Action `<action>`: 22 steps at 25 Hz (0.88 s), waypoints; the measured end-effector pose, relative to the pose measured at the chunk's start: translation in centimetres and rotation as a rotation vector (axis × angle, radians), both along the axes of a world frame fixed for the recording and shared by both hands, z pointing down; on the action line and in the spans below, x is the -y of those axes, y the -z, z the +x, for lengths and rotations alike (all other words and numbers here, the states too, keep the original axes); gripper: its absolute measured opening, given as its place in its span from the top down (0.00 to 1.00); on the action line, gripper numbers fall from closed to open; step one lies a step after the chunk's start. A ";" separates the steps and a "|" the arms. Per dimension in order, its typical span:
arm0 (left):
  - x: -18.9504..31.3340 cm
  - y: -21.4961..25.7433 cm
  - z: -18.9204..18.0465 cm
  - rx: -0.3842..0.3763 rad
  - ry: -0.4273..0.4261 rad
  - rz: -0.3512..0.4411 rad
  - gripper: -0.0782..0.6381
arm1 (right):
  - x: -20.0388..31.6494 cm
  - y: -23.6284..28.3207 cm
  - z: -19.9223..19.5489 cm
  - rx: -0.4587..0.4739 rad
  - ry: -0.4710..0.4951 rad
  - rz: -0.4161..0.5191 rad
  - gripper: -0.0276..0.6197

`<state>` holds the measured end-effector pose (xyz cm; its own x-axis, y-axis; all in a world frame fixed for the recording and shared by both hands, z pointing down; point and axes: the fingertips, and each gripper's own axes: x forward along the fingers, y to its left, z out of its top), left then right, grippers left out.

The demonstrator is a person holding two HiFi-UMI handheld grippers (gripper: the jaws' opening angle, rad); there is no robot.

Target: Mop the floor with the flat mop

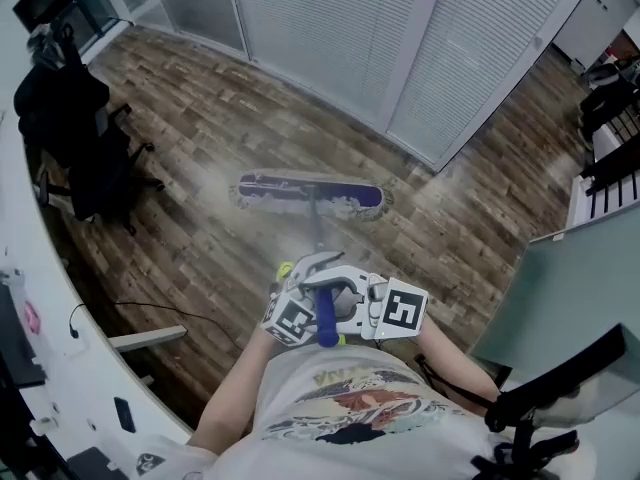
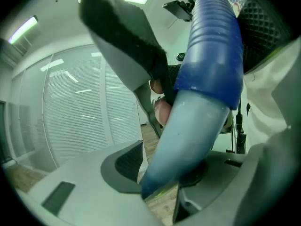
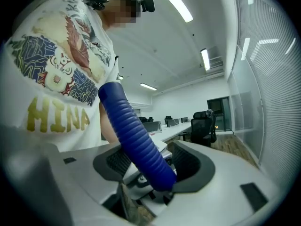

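The flat mop lies with its purple, fringed head [image 1: 310,196] flat on the wooden floor [image 1: 200,118], a little ahead of the person. Its thin pole runs back to a blue ribbed handle [image 1: 326,318] at the person's waist. My left gripper [image 1: 305,306] is shut on the handle from the left and my right gripper [image 1: 350,304] from the right, side by side. In the left gripper view the pale pole and blue handle [image 2: 207,69] cross between the jaws of my left gripper [image 2: 164,173]. In the right gripper view the ribbed handle [image 3: 134,131] sits between the pads of my right gripper [image 3: 150,168].
A black office chair [image 1: 75,138] stands at the left beside a curved white desk [image 1: 60,298], with a cable [image 1: 150,308] on the floor. Blinds behind a glass partition [image 1: 400,38] close off the far side. A grey-green divider [image 1: 570,288] and another chair [image 1: 560,398] stand at the right.
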<state>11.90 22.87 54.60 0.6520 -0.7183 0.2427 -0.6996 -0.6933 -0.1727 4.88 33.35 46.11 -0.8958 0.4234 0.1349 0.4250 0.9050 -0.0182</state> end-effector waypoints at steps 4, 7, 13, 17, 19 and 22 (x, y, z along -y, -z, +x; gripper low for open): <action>-1.7 0.0 1.7 0.012 0.009 -0.005 0.72 | -1.7 0.2 1.9 0.010 0.005 -0.018 0.58; -1.5 -0.7 1.7 0.016 0.010 -0.010 0.71 | -1.4 -0.1 1.9 0.050 0.001 -0.029 0.57; 0.3 0.3 0.7 -0.014 0.039 0.025 0.71 | 0.2 0.1 1.4 0.035 0.046 -0.001 0.57; 2.9 0.6 -1.0 -0.050 0.066 0.038 0.71 | 2.6 0.2 0.0 0.026 0.067 -0.008 0.57; 5.5 1.2 -3.0 -0.070 0.084 0.043 0.71 | 5.1 0.6 -1.9 0.028 0.072 -0.012 0.57; 9.9 2.3 -6.5 -0.082 0.097 0.045 0.71 | 9.4 1.3 -5.4 0.037 0.079 -0.004 0.57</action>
